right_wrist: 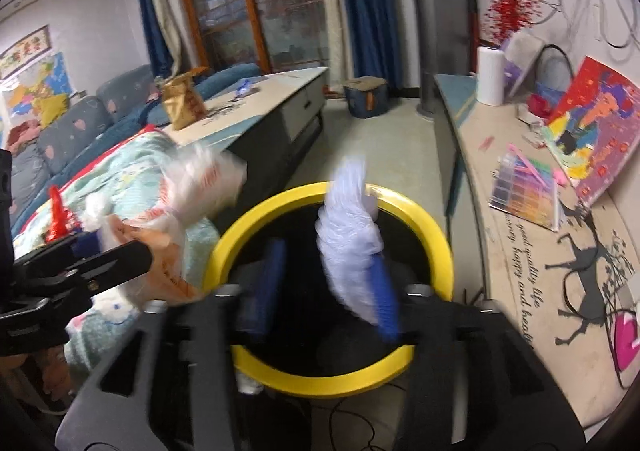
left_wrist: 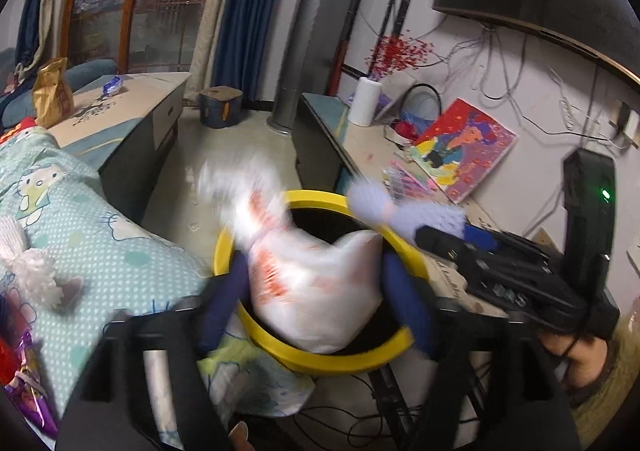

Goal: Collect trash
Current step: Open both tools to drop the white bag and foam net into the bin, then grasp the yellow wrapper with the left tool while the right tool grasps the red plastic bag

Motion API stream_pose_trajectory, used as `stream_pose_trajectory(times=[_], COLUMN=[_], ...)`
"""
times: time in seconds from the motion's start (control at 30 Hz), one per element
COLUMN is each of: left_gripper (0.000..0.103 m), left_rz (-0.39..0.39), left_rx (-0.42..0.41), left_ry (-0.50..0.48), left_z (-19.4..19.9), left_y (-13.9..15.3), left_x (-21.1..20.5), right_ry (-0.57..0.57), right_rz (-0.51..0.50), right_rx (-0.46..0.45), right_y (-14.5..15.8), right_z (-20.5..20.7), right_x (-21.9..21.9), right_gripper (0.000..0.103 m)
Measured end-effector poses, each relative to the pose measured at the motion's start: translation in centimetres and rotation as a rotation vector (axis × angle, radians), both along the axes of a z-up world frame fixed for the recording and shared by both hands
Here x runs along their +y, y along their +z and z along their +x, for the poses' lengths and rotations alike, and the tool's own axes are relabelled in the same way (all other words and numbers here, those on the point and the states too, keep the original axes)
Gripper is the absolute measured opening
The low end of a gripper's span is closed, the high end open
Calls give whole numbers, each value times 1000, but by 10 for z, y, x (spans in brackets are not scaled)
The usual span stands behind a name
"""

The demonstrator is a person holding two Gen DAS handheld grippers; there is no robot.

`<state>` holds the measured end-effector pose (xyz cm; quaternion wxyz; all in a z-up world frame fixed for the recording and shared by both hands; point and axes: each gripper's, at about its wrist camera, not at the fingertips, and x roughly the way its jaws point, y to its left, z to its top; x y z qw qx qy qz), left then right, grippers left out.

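Paper towel roll (right_wrist: 491, 75) beside painting (right_wrist: 592, 127).

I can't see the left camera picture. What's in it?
A white plastic bag with red print sits between the left claw fingers, right over a yellow-rimmed bin. The right claw reaches in beside it with a blurry pale purple bag.

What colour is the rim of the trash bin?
Bright yellow rim, around a black interior; clearest in the right wrist view.
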<state>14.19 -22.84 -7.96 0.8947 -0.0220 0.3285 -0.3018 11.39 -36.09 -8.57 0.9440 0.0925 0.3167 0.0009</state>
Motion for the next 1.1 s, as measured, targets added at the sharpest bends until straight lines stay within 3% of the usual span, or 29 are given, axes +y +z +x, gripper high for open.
stream_pose_trajectory(times=[0.07, 0.1, 0.57, 0.7, 1.1], left_gripper=[95, 95, 96, 96, 96], left_rz=[-14, -16, -24, -18, 10], left_rx=[16, 15, -37, -75, -191], left_ry=[17, 25, 172, 218, 331], left_z=[4, 3, -19, -28, -51], left_y=[-3, -3, 12, 23, 45], left_x=[4, 6, 60, 76, 117], right_ry=[-5, -7, 36, 59, 158], right_rz=[-4, -8, -20, -16, -32], right_rx=[11, 12, -56, -76, -120], right_y=[-3, -3, 15, 22, 37], right_z=[1, 1, -7, -10, -18], right_x=[0, 0, 23, 35, 77], right_gripper=[48, 54, 57, 66, 68])
